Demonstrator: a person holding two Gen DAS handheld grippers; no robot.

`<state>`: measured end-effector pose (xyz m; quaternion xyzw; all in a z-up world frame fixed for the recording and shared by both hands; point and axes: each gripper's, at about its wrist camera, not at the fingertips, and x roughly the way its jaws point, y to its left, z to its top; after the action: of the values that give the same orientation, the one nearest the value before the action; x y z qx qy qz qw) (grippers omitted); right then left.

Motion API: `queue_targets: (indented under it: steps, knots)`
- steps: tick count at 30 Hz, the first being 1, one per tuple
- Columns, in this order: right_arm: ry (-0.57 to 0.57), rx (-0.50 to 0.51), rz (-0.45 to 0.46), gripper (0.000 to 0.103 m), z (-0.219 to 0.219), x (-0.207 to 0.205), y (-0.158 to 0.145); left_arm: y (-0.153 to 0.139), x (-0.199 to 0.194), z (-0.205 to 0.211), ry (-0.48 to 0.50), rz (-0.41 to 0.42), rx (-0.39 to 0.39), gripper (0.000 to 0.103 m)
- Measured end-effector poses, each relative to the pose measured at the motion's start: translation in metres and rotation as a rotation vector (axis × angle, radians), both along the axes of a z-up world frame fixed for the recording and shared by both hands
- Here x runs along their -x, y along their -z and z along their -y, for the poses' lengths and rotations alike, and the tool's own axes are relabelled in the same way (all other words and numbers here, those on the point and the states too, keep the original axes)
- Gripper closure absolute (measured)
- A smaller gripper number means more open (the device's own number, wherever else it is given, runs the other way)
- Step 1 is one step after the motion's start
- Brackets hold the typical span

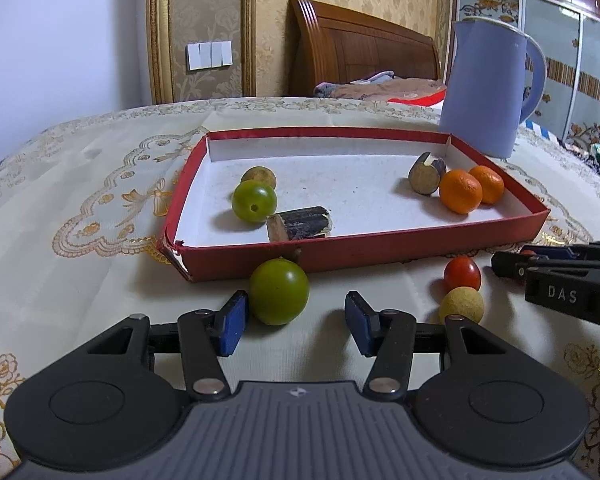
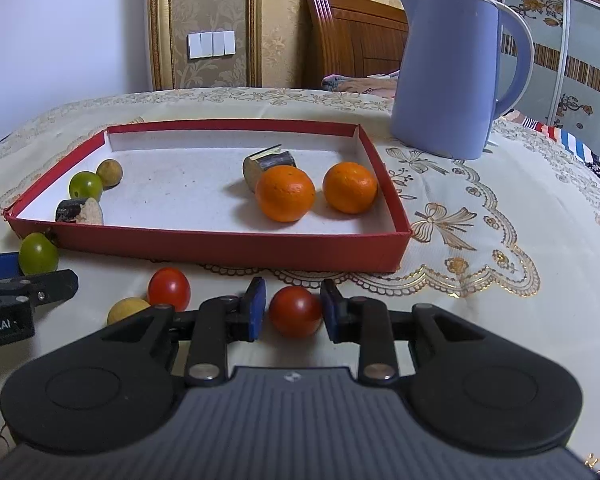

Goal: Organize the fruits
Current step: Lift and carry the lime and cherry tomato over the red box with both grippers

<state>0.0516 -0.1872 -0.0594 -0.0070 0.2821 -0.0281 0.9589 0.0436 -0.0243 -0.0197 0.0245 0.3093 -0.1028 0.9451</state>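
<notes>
A red-walled box (image 1: 380,252) (image 2: 228,248) holds two oranges (image 2: 286,194), a green fruit (image 1: 254,202), a tan ball and two dark cut pieces. My left gripper (image 1: 296,322) is open on the cloth, with a green fruit (image 1: 279,292) between its pads, against the left pad and apart from the right. My right gripper (image 2: 294,310) has its pads close on both sides of a red tomato (image 2: 296,311) that rests on the cloth. A second red tomato (image 2: 169,288) (image 1: 462,274) and a yellow ball (image 1: 461,305) (image 2: 126,309) lie between the two grippers.
A blue kettle (image 2: 452,76) (image 1: 488,88) stands behind the box's right corner. An embroidered cream cloth (image 2: 480,220) covers the table. A wooden headboard and bedding lie beyond the far edge.
</notes>
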Motion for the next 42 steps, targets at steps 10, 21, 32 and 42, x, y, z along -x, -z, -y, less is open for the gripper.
queue_targets:
  steps: [10,21,32,42]
  knots:
    - [0.000,-0.003,0.000,0.074,0.000,0.000,0.000,0.000,0.000,0.000,0.000,0.001,-0.004,0.051]
    - [-0.003,-0.014,0.007,0.078,0.001,0.001,-0.001,-0.001,0.001,-0.008,-0.041,0.008,0.015,0.072]
    - [0.004,-0.038,0.035,0.078,0.006,0.006,-0.004,-0.004,0.005,-0.013,-0.026,0.018,0.041,0.072]
    - [0.008,-0.049,0.058,0.078,0.009,0.012,-0.008,-0.011,0.015,-0.010,-0.016,0.053,0.024,0.072]
